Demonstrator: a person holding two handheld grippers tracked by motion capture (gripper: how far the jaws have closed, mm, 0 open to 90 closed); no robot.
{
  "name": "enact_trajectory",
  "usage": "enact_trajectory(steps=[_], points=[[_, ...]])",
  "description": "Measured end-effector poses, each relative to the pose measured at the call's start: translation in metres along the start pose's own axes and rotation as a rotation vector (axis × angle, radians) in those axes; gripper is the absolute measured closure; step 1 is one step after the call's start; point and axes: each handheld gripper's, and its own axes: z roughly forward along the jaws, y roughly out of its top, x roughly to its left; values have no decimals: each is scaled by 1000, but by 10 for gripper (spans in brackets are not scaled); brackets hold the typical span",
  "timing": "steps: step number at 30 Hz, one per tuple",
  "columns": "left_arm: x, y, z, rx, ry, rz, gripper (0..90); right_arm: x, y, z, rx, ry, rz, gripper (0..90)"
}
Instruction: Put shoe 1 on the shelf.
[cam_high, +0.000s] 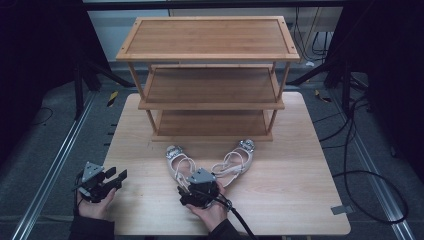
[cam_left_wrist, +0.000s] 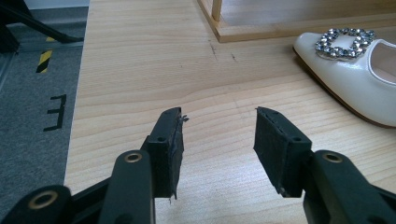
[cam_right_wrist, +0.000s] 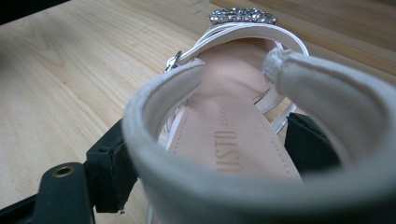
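Two white strappy shoes with rhinestone buckles lie on the wooden table (cam_high: 300, 165) in front of a bamboo shelf rack (cam_high: 210, 55). The left shoe (cam_high: 176, 159) points its toe at the rack, and the right shoe (cam_high: 235, 160) lies angled beside it. My right gripper (cam_high: 192, 181) is down over the left shoe's heel. In the right gripper view its jaws stand on either side of the heel cup (cam_right_wrist: 159, 98), right gripper (cam_right_wrist: 210, 135) open, with no press visible. My left gripper (cam_high: 116, 176) rests near the table's front left edge, left gripper (cam_left_wrist: 219, 116) open and empty. Ahead of it, at the right, is the shoe's toe (cam_left_wrist: 359, 79).
The rack has three bare shelves, and its base (cam_left_wrist: 280, 28) stands close behind the shoes. Dark floor with rails and cables surrounds the table. Grey floor with tape marks (cam_left_wrist: 46, 60) lies just left of the left gripper.
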Motion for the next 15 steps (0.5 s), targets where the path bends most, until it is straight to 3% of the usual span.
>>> enact_trajectory(steps=[6, 15], points=[[-3, 1, 1, 4, 2, 13, 509, 2, 1, 6, 17, -49, -16, 229], [-4, 1, 1, 4, 2, 16, 509, 1, 0, 3, 40, -54, 0, 258]])
